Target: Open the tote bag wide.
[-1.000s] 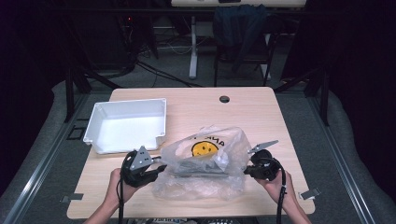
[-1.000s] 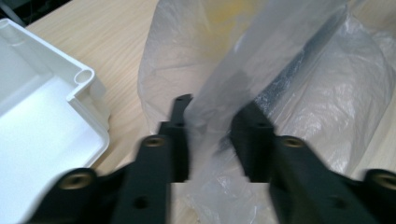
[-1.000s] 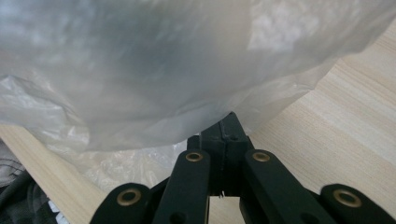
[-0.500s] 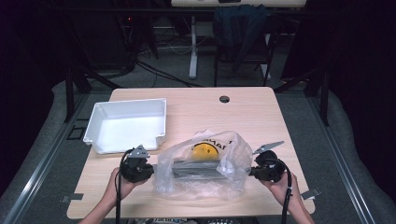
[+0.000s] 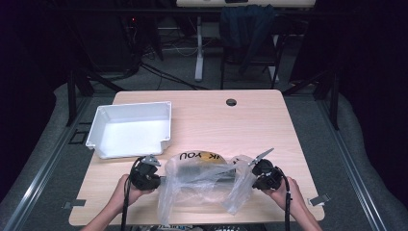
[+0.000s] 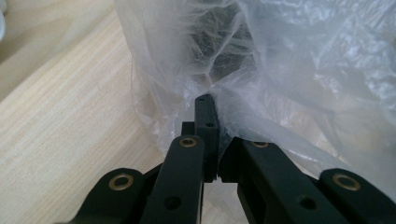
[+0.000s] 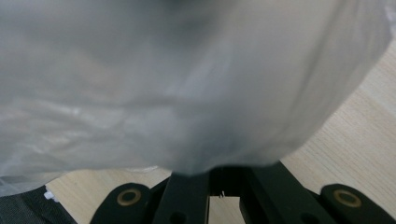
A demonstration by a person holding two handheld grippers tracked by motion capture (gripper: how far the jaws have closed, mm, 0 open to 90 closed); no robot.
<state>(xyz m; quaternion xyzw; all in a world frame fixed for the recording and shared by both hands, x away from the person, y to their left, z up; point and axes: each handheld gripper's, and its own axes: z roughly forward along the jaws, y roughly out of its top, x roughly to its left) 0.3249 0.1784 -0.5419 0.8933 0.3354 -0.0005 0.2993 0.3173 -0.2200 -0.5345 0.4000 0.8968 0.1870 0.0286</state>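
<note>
Clear plastic bag [image 5: 204,180] sits at the near-middle of the counter [image 5: 250,125], stretched between both tongs. Something dark [image 5: 211,172] is inside it; yellow print reading "K YOU" [image 5: 199,156] shows at the bag's far top edge. Loose film hangs down toward the counter's near edge on the left and near the right end.

Left tongs [image 5: 155,179] at the bag's left end, held by the left hand [image 5: 126,188]. In the left gripper view the left tongs [image 6: 211,140] are clenched tight on a pinch of the bag [image 6: 280,70], jaws together with film gathered at the tips; the dark thing [image 6: 224,51] shows through the plastic just beyond.

Right tongs [image 5: 253,177] at the bag's right end, held by the right hand [image 5: 284,190]. In the right gripper view blurred bag film [image 7: 187,84] drapes over the jaws and hides the tips; cannot tell whether they are clenched or released. Counter wood [image 7: 355,135] shows at right there.

White tray [image 5: 166,122] stands on the counter's left far side, apart from the bag, just beyond the left tongs. Small dark round hole [image 5: 231,102] near the counter's far edge.
</note>
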